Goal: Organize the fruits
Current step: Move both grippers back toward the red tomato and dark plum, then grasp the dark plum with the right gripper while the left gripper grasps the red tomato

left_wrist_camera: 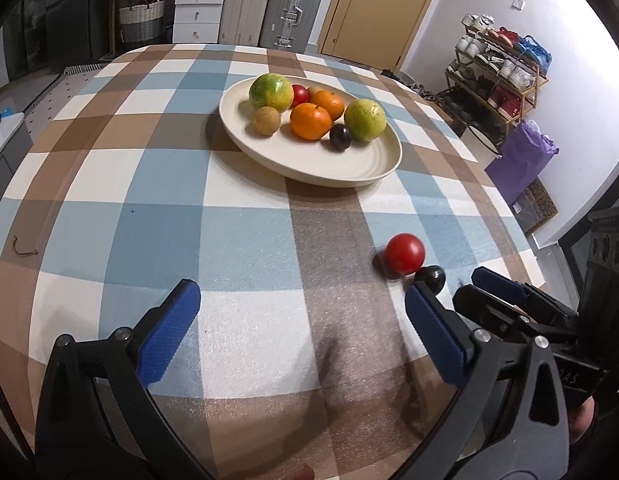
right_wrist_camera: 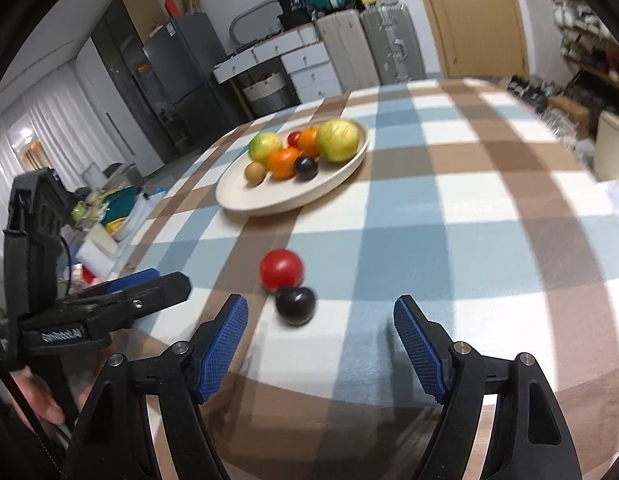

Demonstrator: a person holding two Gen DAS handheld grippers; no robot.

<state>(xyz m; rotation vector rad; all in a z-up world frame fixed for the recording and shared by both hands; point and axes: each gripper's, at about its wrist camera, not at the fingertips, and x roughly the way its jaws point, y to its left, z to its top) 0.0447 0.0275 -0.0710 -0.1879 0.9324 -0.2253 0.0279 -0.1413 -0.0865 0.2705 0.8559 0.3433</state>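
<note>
Table [left_wrist_camera: 109,220]: checked cloth in blue, brown and white.
Plate [left_wrist_camera: 349,168]: cream, oval, on the far half of the table; same plate in the right wrist view [right_wrist_camera: 245,200].
In plate: two green-yellow fruits [left_wrist_camera: 271,92] [left_wrist_camera: 364,120], two oranges [left_wrist_camera: 310,121] [left_wrist_camera: 328,103], a small brown fruit [left_wrist_camera: 265,120], a dark plum [left_wrist_camera: 340,136], a small red fruit [left_wrist_camera: 299,95] half hidden behind the others.
Tomato [left_wrist_camera: 405,253]: red, loose on the cloth, well short of the plate, near the table's front edge; in the right wrist view [right_wrist_camera: 281,269].
Loose plum [left_wrist_camera: 430,277]: dark, touching the tomato on its near side; partly hidden by a blue pad in the left view, clear in the right view [right_wrist_camera: 295,305].
Left gripper [left_wrist_camera: 301,312]: spread wide, nothing between the pads, over bare cloth to the left of the two loose fruits; seen from the side in the right wrist view [right_wrist_camera: 149,284].
Right gripper [right_wrist_camera: 321,320]: spread, nothing pinched, loose plum just ahead of the gap and nearer the left pad; blurred slightly.
Right gripper in left view [left_wrist_camera: 489,284]: just right of the loose plum, close beside the left gripper's right finger.
Hand [right_wrist_camera: 45,400]: on the left gripper's handle, at the lower left edge.
</note>
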